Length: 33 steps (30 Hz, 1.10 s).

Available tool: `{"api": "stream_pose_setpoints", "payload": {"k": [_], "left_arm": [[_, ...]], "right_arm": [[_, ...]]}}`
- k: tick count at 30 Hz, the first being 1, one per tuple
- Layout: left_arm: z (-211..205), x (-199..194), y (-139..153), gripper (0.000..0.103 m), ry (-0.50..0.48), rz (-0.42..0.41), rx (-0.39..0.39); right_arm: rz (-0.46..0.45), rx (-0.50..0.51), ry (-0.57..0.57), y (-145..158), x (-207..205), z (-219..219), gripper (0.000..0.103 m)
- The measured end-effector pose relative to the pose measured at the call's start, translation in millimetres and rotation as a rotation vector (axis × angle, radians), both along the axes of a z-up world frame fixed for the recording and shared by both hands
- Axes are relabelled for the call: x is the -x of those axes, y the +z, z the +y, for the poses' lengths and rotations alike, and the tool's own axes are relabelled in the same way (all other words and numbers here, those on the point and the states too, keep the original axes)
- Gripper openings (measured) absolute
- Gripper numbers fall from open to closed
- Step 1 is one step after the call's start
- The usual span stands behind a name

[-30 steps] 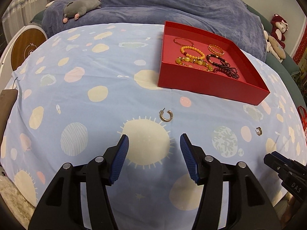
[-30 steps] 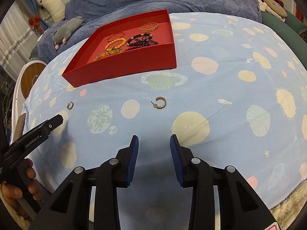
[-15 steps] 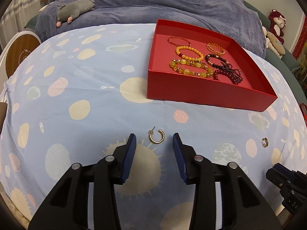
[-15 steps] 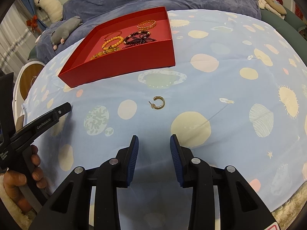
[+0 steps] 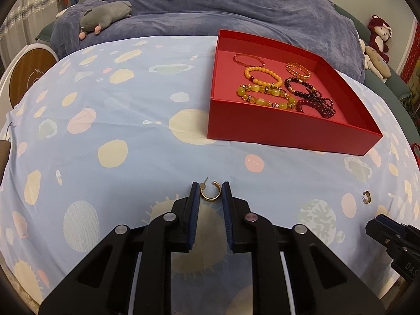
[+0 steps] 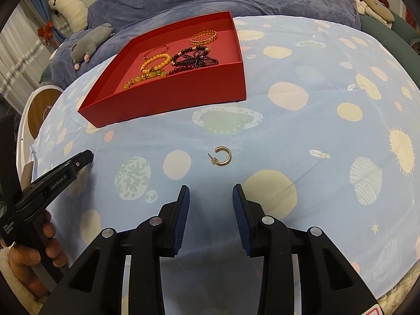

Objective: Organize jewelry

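Observation:
A gold hoop earring (image 5: 210, 193) lies on the blue spotted bedsheet between the fingertips of my left gripper (image 5: 210, 190), whose jaws stand narrowly around it, touching or nearly touching its sides. A second gold hoop earring (image 6: 222, 156) lies on the sheet ahead of my right gripper (image 6: 210, 193), which is open and empty; it shows small in the left wrist view (image 5: 366, 197). A red box (image 5: 286, 131) holds several bead bracelets (image 5: 265, 94) and gold bangles; it shows in the right wrist view (image 6: 168, 97) too.
A grey plush toy (image 5: 105, 17) lies on the dark blue blanket (image 5: 236, 8) behind the box. More plush toys (image 5: 378, 44) sit at the far right. A round white and wood object (image 5: 29, 76) stands off the left edge of the bed.
My left gripper has moved forward to the earring and its jaws have closed in around it. My right gripper has hardly moved and stays open behind the other earring.

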<state>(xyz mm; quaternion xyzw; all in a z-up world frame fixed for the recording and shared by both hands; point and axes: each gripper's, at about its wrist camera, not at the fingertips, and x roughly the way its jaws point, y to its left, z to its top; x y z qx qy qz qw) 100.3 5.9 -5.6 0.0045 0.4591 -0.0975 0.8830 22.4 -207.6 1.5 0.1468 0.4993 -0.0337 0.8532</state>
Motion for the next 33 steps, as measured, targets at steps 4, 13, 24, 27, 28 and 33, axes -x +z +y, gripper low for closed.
{"api": "stream_pose_setpoints", "payload": {"k": [4, 13, 24, 27, 28, 33], "left_arm": [[2.2, 1.0, 0.6, 0.017, -0.004, 0.003, 0.012], [4.4, 3.4, 0.5, 0.017, 0.000, 0.008, 0.020], [4.2, 4.4, -0.4, 0.017, 0.004, 0.006, 0.019], [4.1, 4.5, -0.4, 0.017, 0.004, 0.006, 0.018], [4.0, 4.6, -0.4, 0.017, 0.004, 0.005, 0.017], [4.2, 4.6, -0.3, 0.017, 0.005, 0.006, 0.019]], "right_arm": [[-0.003, -0.001, 0.004, -1.6, -6.6, 0.3, 0.033], [-0.018, 0.037, 0.026, -2.2, -17.2, 4.5, 0.032], [-0.031, 0.078, 0.018, -3.8, -24.6, 0.6, 0.022], [-0.034, 0.081, 0.015, -4.3, -27.7, -0.2, 0.022], [-0.034, 0.083, 0.016, -4.3, -28.7, 0.4, 0.022], [-0.041, 0.095, 0.020, -4.6, -32.8, 1.2, 0.022]]}}
